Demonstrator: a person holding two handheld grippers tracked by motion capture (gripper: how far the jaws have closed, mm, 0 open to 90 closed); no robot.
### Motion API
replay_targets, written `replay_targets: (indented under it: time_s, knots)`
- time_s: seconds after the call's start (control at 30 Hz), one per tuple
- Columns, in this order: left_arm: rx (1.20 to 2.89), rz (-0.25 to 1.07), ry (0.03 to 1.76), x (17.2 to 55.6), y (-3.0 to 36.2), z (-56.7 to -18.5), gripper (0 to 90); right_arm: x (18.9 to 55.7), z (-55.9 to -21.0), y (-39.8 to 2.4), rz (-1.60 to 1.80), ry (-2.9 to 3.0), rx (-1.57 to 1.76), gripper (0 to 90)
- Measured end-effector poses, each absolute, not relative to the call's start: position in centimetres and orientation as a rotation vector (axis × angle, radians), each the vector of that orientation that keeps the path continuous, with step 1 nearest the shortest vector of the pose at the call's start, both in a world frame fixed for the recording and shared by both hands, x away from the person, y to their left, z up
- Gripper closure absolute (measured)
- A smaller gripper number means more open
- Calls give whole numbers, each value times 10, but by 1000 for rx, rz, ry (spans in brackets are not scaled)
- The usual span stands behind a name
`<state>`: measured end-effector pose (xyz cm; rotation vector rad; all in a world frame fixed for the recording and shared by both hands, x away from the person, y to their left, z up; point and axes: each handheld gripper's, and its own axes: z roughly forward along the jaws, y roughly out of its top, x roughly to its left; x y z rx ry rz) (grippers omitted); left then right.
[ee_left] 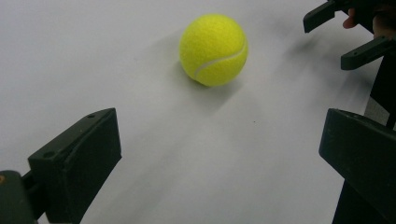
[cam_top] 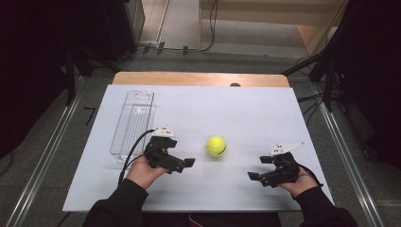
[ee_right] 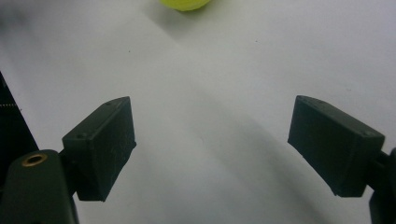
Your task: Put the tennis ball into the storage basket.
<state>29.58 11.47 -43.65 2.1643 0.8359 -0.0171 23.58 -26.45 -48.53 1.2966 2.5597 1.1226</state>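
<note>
A yellow tennis ball (cam_top: 216, 146) rests on the white table (cam_top: 246, 109), between my two grippers. My left gripper (cam_top: 185, 165) is held just left of the ball, pointing at it, open and empty. In the left gripper view the ball (ee_left: 214, 49) lies ahead of the wide-apart jaws (ee_left: 219, 154), with the right gripper (ee_left: 345, 35) at the far upper right. My right gripper (cam_top: 259, 168) is to the ball's right and nearer the front edge, also open and empty. In the right gripper view the ball (ee_right: 185, 3) peeks in at the top edge, beyond the spread jaws (ee_right: 212, 144).
A long clear plastic tray (cam_top: 134, 124) lies at the table's left side, behind the left hand. A wooden edge (cam_top: 198, 78) runs along the back of the table. Cables and dark stands surround the table on the floor.
</note>
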Motion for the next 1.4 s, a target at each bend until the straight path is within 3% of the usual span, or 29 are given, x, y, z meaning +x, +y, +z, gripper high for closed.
replay_targets:
  time_s: [1.4]
  knots:
    - [2202, -35, 776, 333, 63, -429, 0, 236, -485, -265, 1130, 2561, 1295, 129]
